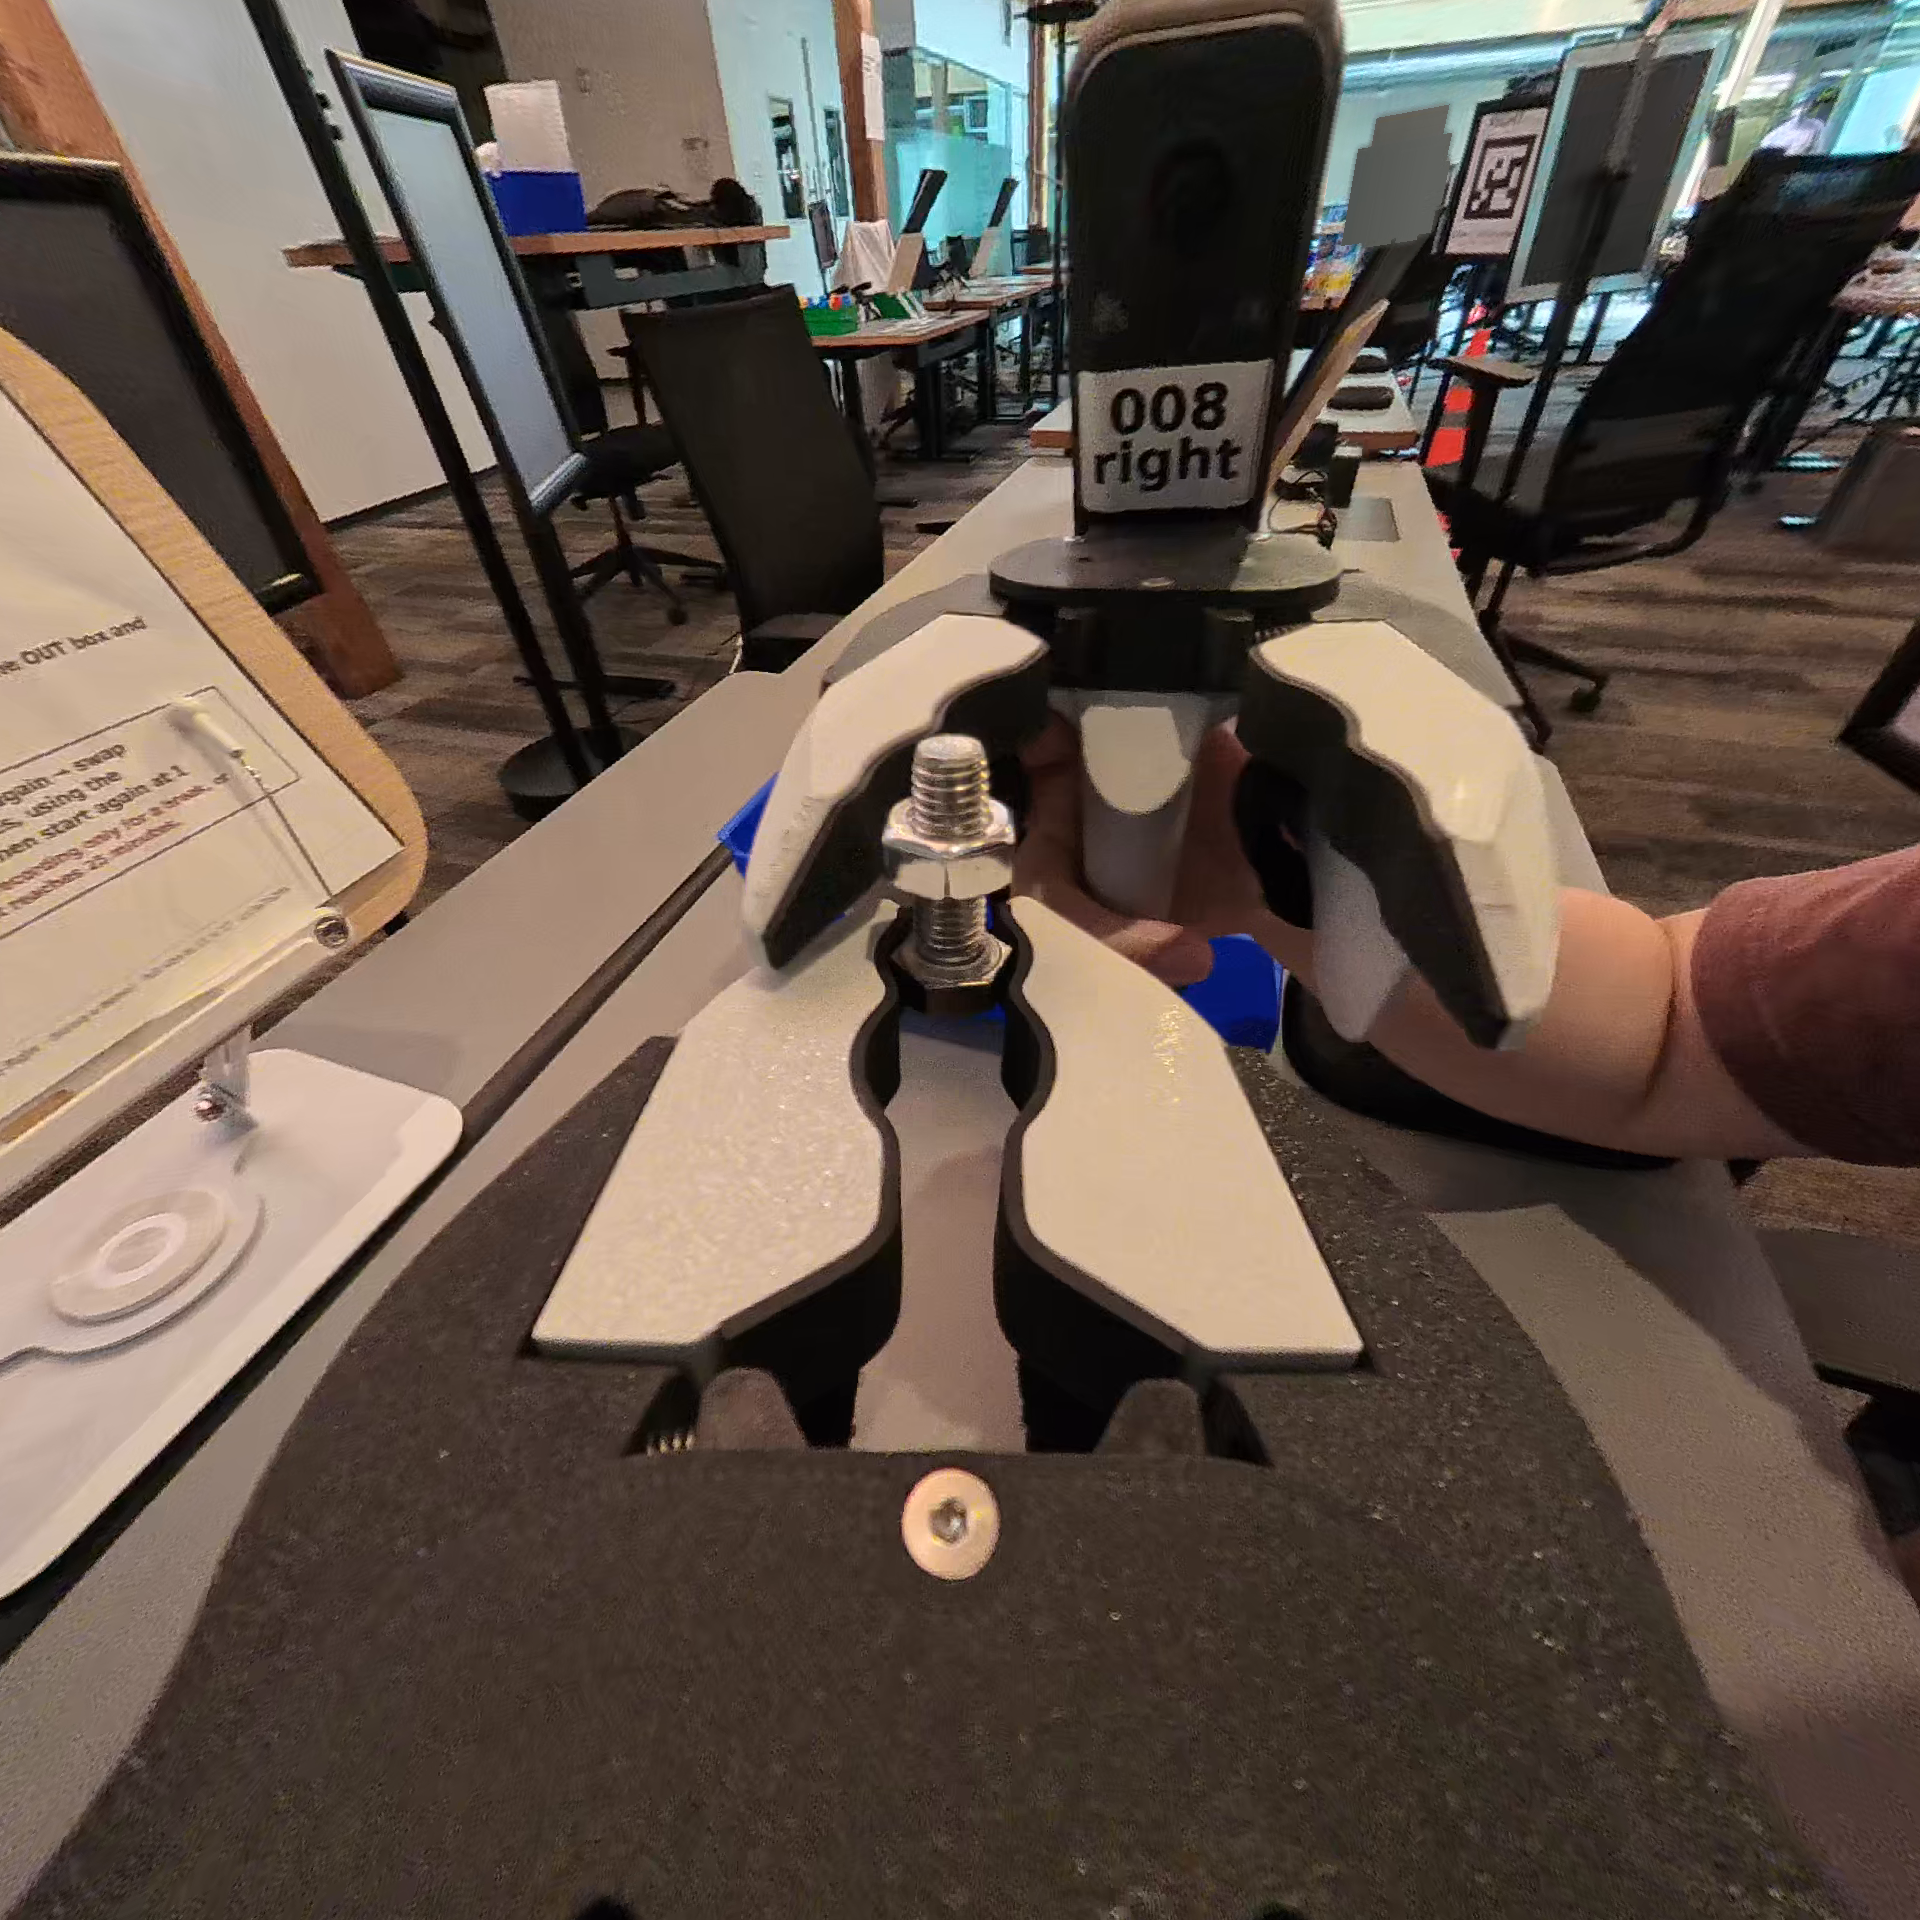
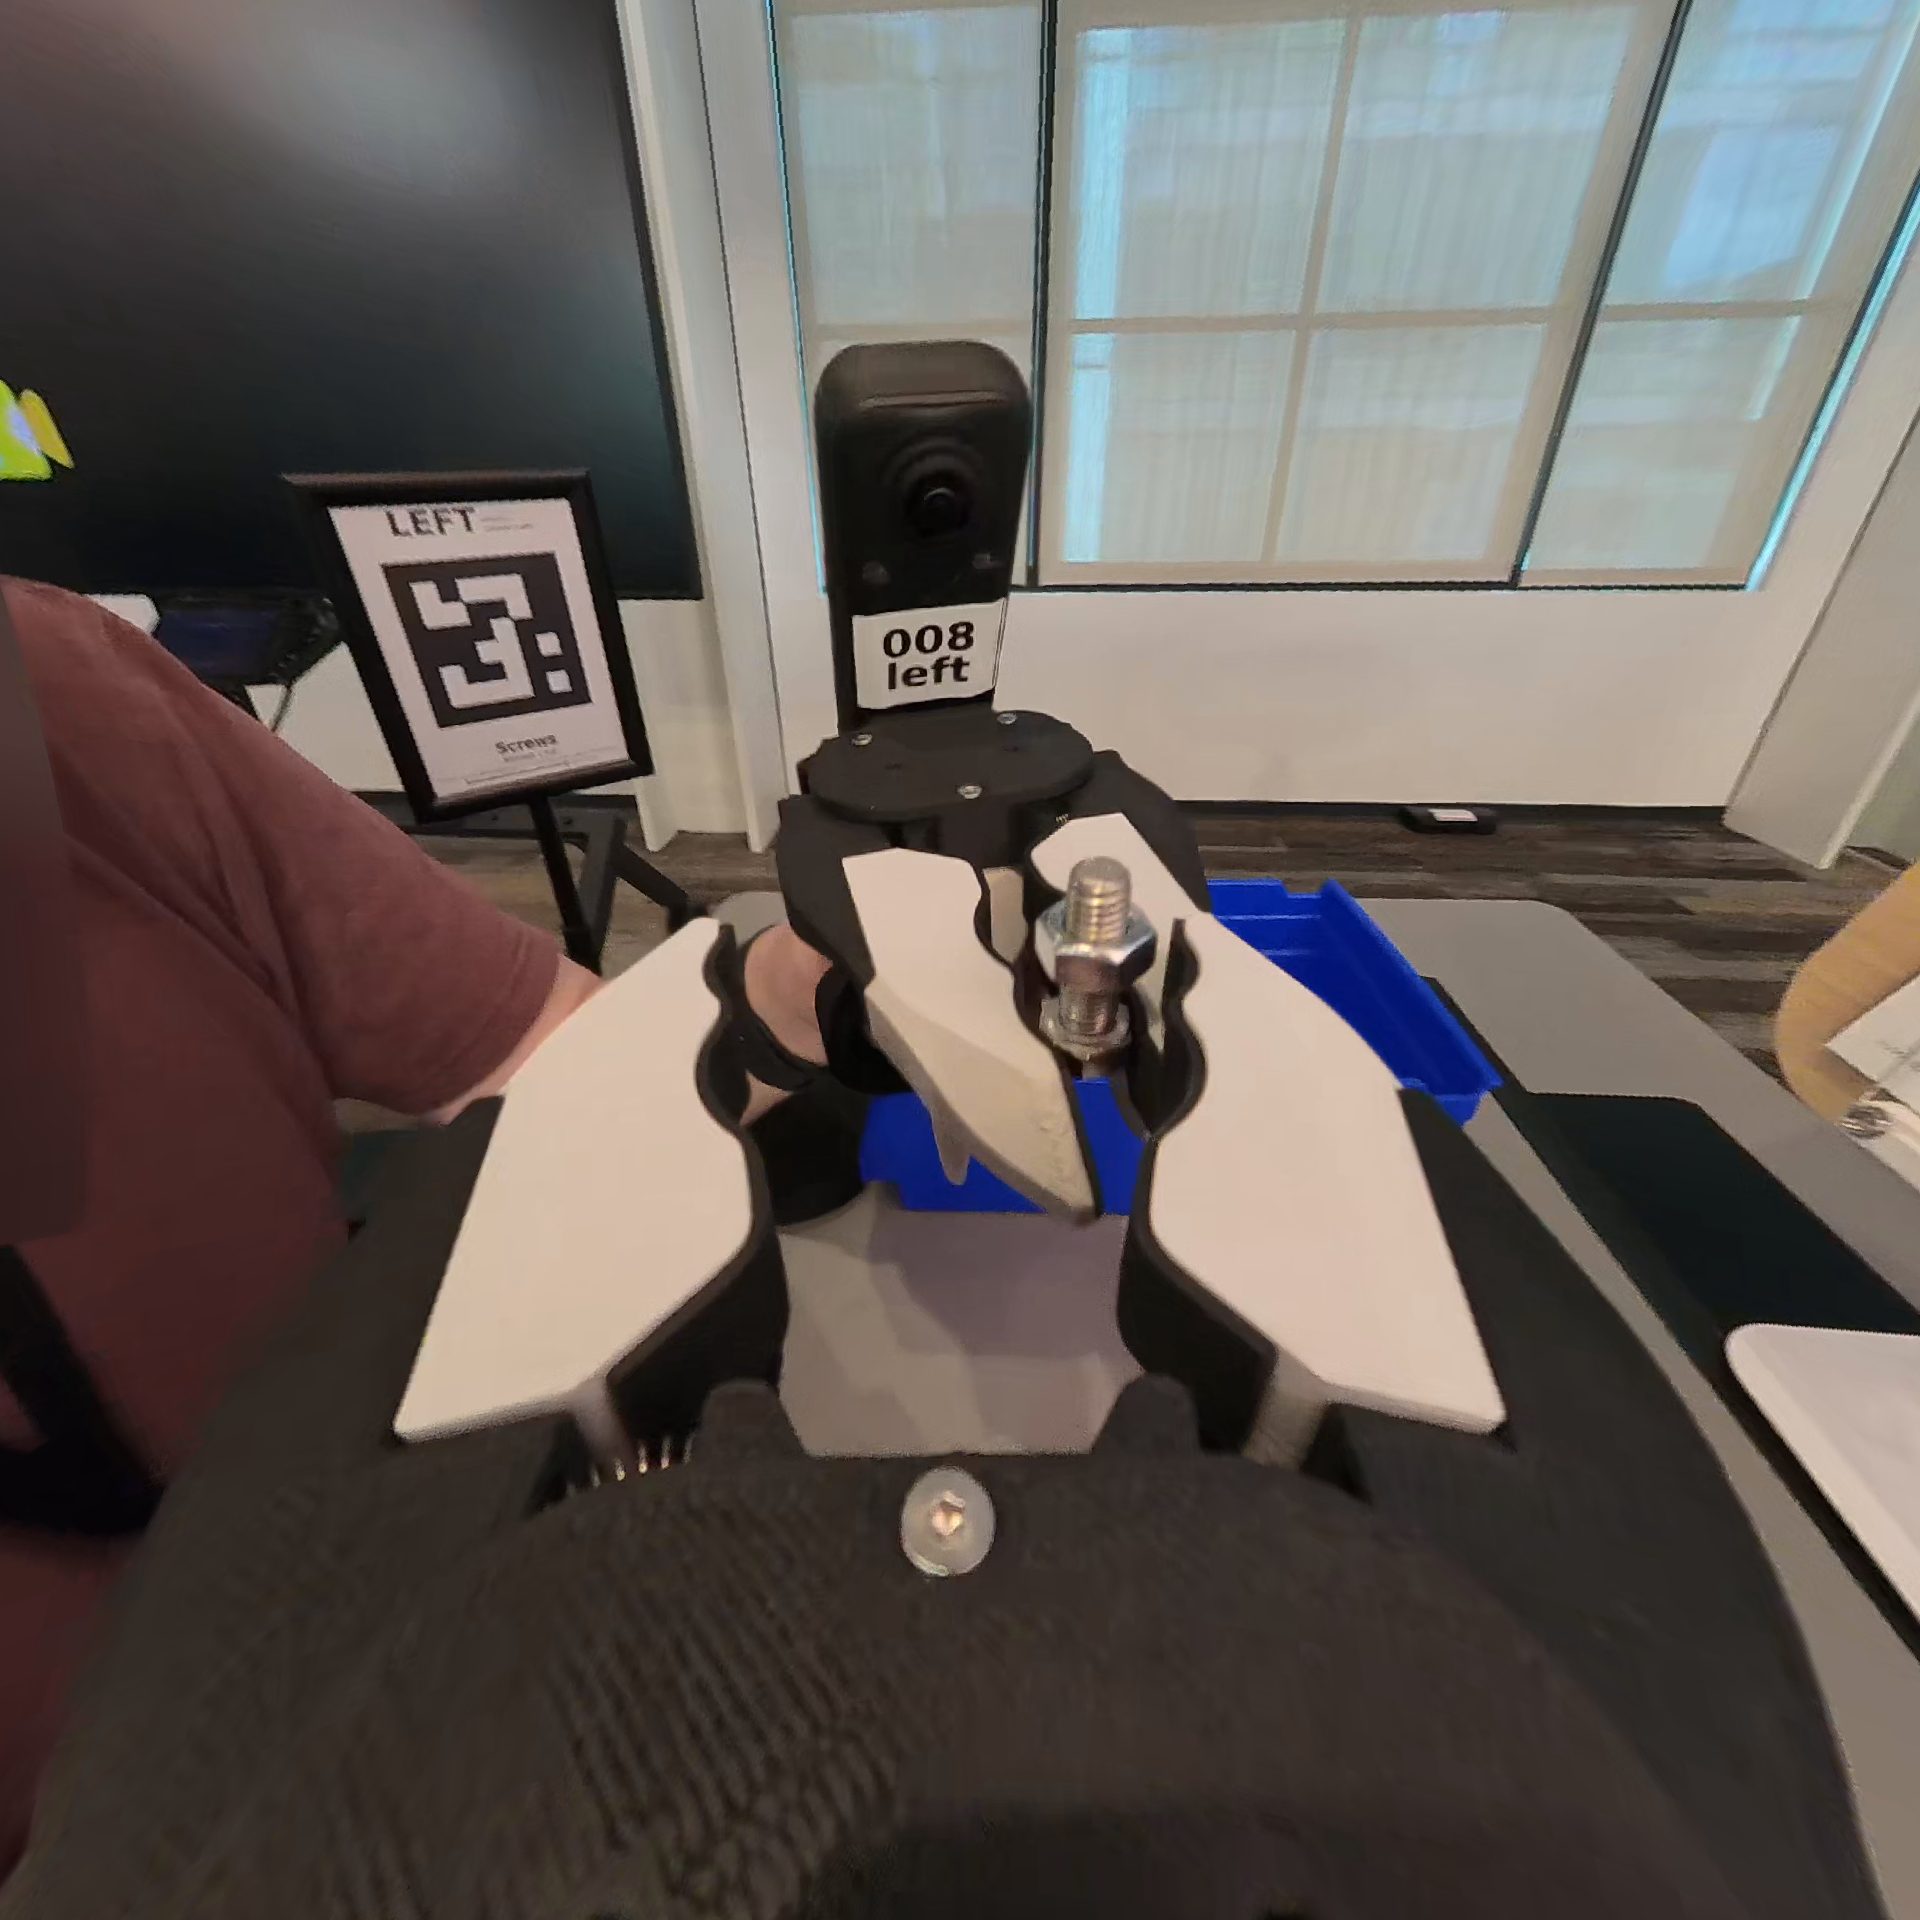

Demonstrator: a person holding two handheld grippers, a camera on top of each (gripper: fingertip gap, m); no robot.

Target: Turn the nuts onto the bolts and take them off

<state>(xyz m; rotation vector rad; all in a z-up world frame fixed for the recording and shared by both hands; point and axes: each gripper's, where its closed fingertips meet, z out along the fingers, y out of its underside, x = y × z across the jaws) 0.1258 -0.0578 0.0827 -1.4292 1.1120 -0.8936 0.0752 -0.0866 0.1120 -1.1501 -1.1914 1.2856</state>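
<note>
A grey table (image 1: 582,935) is seen beneath both tools, with a blue bin (image 2: 1340,997) resting on it just behind the work. Above the bin, the left gripper (image 1: 951,971) is closed on the head end of an upright bolt (image 1: 948,764), which is thereby held clear of the table. The right gripper (image 2: 951,1013) is spread wide, and nothing is clamped in it; one of its fingers (image 1: 821,821) is touching or just beside the nut (image 1: 948,847), though contact cannot be confirmed. The nut is found partway down the thread, with bare thread shown above and below it. Whether it is being run on or off cannot be told. The task is judged to be midway for this bolt; further turning is left.
</note>
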